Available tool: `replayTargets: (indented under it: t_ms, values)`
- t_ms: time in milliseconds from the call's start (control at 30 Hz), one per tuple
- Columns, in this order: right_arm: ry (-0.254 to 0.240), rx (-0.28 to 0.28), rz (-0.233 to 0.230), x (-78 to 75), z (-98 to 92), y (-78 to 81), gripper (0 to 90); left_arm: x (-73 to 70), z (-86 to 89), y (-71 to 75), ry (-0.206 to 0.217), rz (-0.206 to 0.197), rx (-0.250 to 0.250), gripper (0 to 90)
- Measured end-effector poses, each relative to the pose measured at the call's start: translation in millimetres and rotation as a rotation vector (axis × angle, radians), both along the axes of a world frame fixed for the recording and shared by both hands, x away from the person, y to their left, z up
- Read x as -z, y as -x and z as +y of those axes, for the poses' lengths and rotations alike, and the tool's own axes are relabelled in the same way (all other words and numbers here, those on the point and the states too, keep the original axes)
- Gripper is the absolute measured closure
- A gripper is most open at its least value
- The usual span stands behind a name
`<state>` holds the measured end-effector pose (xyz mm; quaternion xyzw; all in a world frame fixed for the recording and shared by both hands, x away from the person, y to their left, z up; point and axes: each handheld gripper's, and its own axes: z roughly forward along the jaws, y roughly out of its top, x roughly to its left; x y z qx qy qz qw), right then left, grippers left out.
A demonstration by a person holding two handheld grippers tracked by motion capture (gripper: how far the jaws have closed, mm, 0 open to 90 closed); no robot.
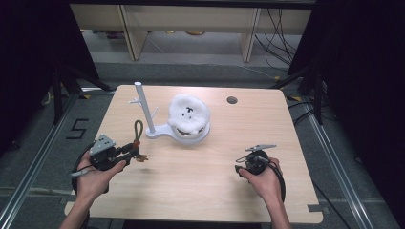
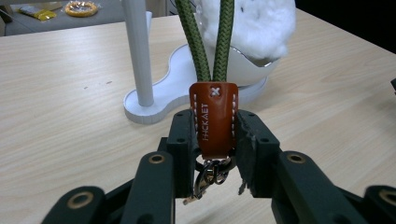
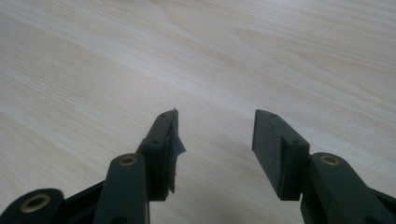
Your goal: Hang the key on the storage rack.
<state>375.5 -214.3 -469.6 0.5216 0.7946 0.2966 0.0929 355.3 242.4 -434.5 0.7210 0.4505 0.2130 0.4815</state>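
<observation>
Partly hidden keychain

Clamped in left claw (image 2: 212,135), above pale wooden tabletop (image 1: 200,176): brown leather tab (image 2: 213,119) of green cord-loop keychain (image 2: 210,42); loop top cropped, metal clasp (image 2: 208,179) half hidden. Right claw (image 3: 215,140) wide, holding nothing.

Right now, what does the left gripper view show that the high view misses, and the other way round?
Left gripper view: white stitching and lettering on the keychain's brown leather tab, metal clasp hanging below.

High view: the right hand-held gripper, open over bare table, and the stand's side pegs.

Both: left hand-held gripper shut on the keychain, green cord loop, white stand, fluffy toy.
</observation>
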Motion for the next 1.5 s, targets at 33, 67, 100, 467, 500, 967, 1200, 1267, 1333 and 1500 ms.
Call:
replayTargets:
  t_ms: [33, 67, 100, 467, 500, 967, 1200, 1267, 1333, 1500]
  values:
    - [0.0, 0.0, 0.0, 0.1, 0.0, 0.0, 51.8, -1.0, 0.9, -1.2, 0.006, -0.006, 0.0, 68.4]
    - [0.0, 0.001, 0.0, 0.0, 0.2, 0.1, 51.8, -2.0, 1.5, -1.6, 0.005, -0.007, -0.002, 68.4]
    - [0.001, 0.001, -0.001, 0.0, 0.1, 0.0, 51.7, -3.2, 2.0, -2.3, 0.009, -0.011, -0.008, 68.4]
    - [0.0, 0.004, -0.005, -0.6, 0.1, 0.3, 51.5, -15.6, 8.2, -10.6, 0.005, -0.036, -0.022, 68.4]
    - [0.0, 0.004, -0.004, -0.6, 0.1, 0.3, 51.5, -16.9, 8.7, -11.3, 0.002, -0.037, -0.023, 68.4]
    - [-0.005, 0.0, -0.005, -1.0, -0.5, 0.3, 51.4, -30.2, 11.8, -24.3, -0.001, -0.055, -0.04, 68.4]
    - [-0.007, 0.002, -0.006, -1.2, -0.5, 0.5, 51.4, -32.7, 12.6, -28.8, 0.002, -0.06, -0.049, 68.4]
    - [-0.005, 0.008, -0.007, -1.1, -0.1, 0.4, 51.4, -33.6, 13.1, -30.6, -0.001, -0.057, -0.051, 68.4]
    - [0.01, 0.009, -0.012, -0.7, -0.6, 0.0, 51.4, -33.7, 13.6, -32.4, -0.001, -0.055, -0.055, 68.4]
    - [-0.003, 0.0, -0.007, -0.7, -0.3, 0.2, 51.4, -32.9, 15.1, -36.1, 0.002, -0.052, -0.062, 68.4]
